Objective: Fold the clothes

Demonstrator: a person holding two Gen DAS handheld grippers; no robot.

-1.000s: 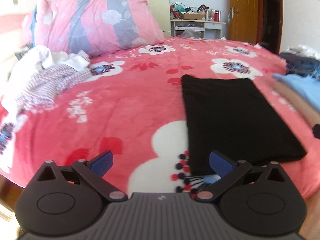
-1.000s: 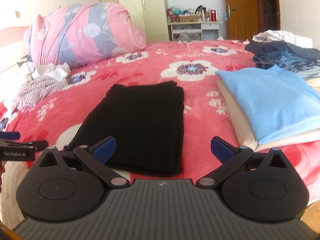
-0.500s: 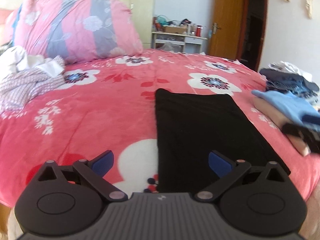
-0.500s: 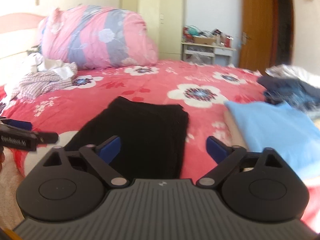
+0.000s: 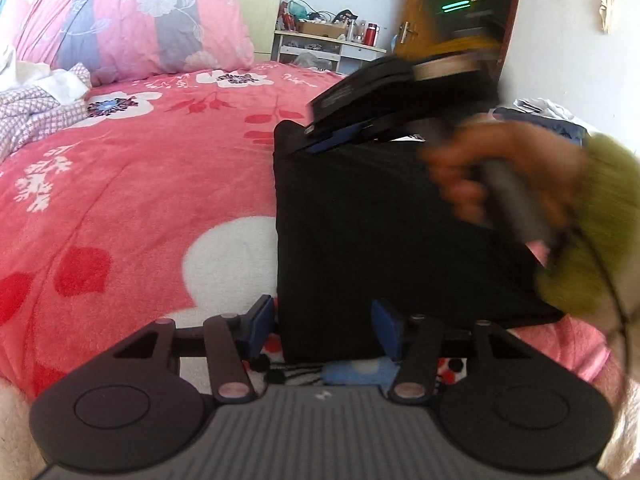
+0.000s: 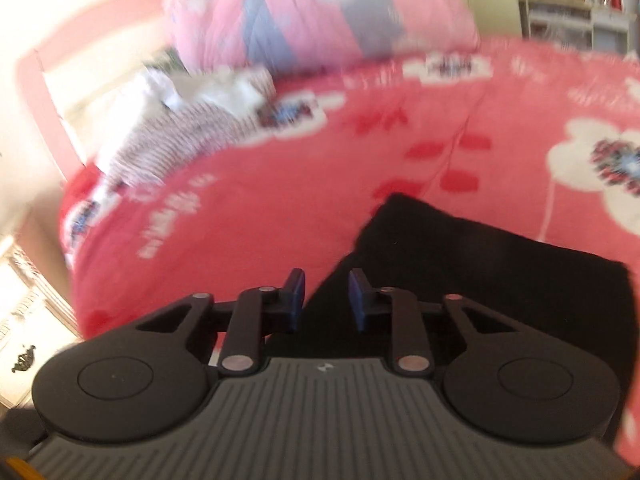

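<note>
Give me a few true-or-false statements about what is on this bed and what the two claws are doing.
1. A folded black garment lies on a red flowered blanket. True.
2. The left claw is clamped shut on the blanket. False: its fingers stand apart, at the garment's near left corner.
3. The right claw points at the garment's far left corner. True: its fingers straddle that edge with a narrow gap between them.
4. A crumpled checked cloth lies on the bed, left of the garment. True.
5. The garment is light blue. False: it is black.
6. A pink and grey quilt is piled at the head of the bed. True.
</note>
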